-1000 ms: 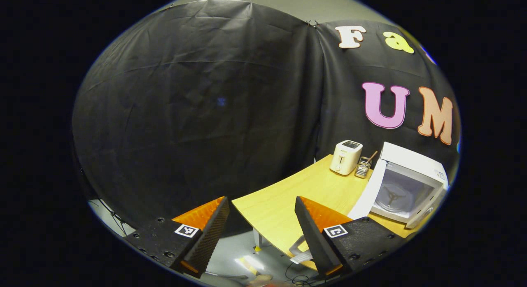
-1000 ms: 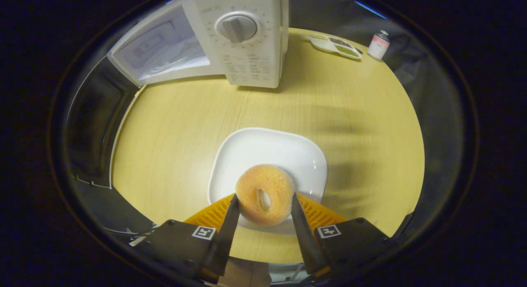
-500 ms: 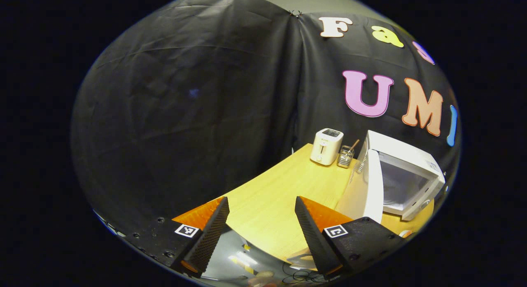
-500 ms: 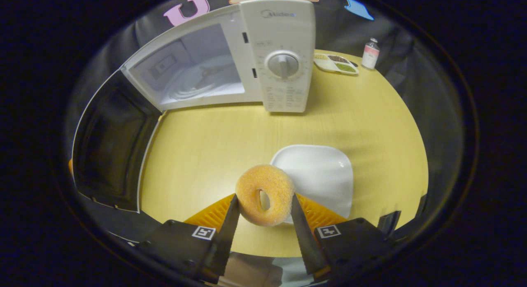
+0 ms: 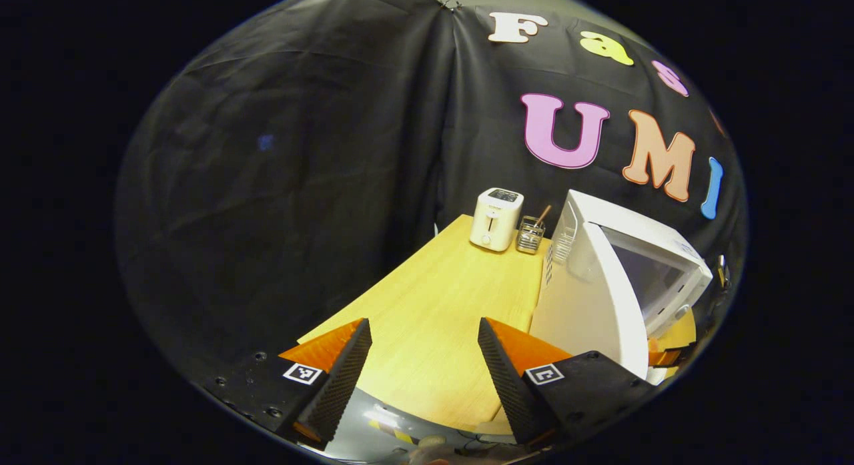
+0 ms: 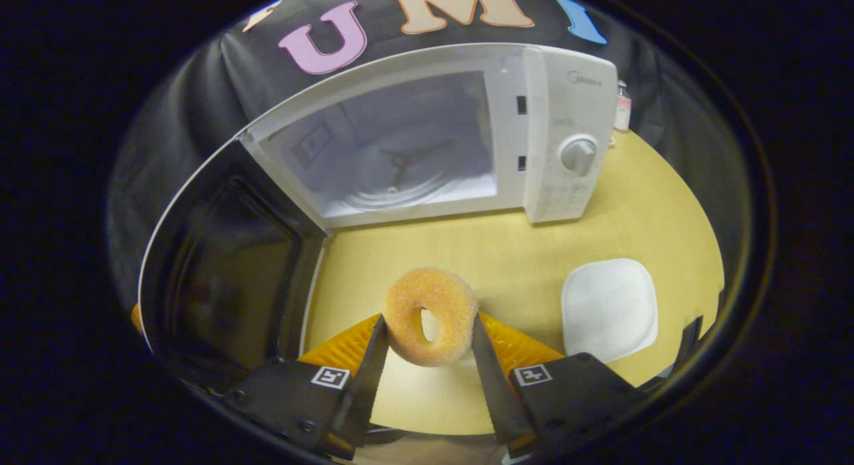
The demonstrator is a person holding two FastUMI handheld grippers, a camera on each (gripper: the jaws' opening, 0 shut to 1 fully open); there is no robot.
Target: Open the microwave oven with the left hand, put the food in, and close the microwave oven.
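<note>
Sugar-crusted doughnut (image 6: 430, 313) sits pinched in the right claw (image 6: 427, 348), lifted over the wooden table (image 6: 507, 251) in front of the open microwave (image 6: 434, 131), whose door (image 6: 220, 271) stands swung wide at left; a light pinch on a soft ring could let it slip, or a careless reach could clip the cavity's frame. The right gripper view offers the glass turntable (image 6: 400, 185) and empty plate (image 6: 608, 308); the left gripper view adds the left claw (image 5: 421, 358), spread and holding nothing, plus a toaster (image 5: 495, 218).
</note>
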